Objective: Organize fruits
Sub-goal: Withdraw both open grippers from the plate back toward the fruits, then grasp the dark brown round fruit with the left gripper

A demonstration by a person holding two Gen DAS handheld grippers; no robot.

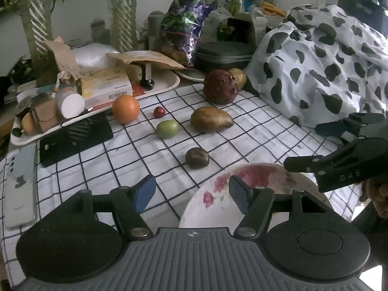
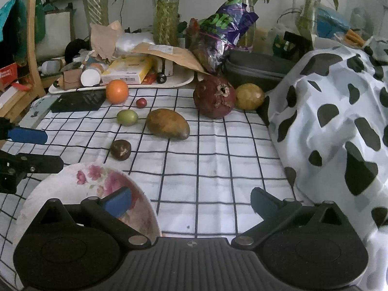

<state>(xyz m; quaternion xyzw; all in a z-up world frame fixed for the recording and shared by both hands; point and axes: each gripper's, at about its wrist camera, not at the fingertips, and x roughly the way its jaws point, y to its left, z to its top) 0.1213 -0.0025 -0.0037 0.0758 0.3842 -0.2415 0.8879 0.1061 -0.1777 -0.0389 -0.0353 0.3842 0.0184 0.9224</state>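
Fruits lie on a checked cloth: an orange, a small red fruit, a green fruit, a brown mango, a dark round fruit, a dark red pomegranate and a yellow fruit beside it. A floral bowl sits empty at the near edge. My left gripper is open over the bowl's left rim. My right gripper is open to the right of the bowl.
A cluttered white tray stands at the back left, with a black pad and a phone nearby. A cow-print cloth heaps up on the right. Plants and a grey case stand behind.
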